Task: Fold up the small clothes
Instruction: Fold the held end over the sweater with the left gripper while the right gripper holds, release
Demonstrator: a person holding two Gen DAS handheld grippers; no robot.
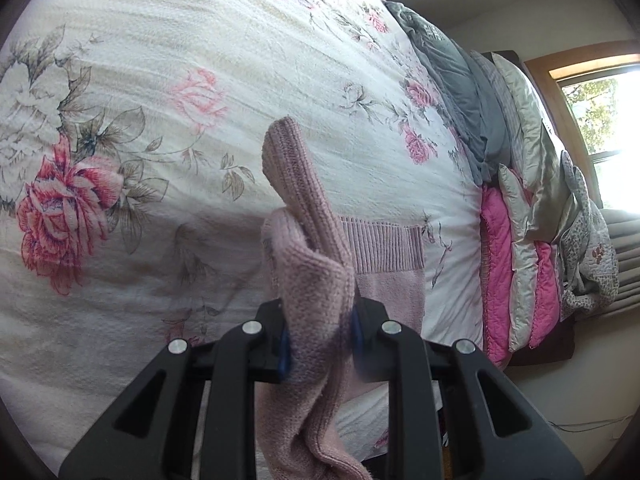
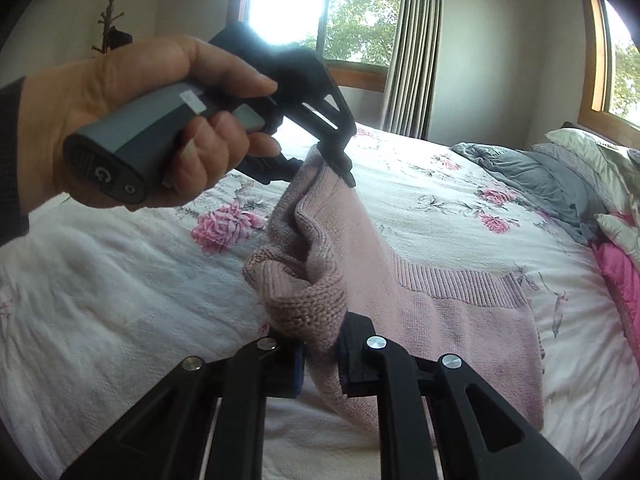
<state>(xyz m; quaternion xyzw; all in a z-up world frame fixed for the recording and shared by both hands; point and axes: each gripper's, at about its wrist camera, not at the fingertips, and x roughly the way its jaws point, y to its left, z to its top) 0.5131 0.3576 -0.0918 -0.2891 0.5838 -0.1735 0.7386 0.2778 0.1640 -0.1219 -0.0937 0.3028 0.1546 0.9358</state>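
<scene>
Pink knit sweater [image 2: 400, 280] bunches between the right gripper [image 2: 322, 364] fingers, pinched tight; the left gripper [image 1: 318, 340] clamps another edge — both lifting one side so it can fold over. Its ribbed hem rests on the floral bedspread [image 1: 160, 60], pillows [image 2: 580, 152] beyond.

Daylight pours through the window [image 2: 324, 8], blown out to white glare behind the tool held there. The floral bedspread [image 1: 200, 60] is evenly, softly lit with faint shadows. Fisheye bending curves every edge; corners vignette black. Focus stays fairly sharp.
</scene>
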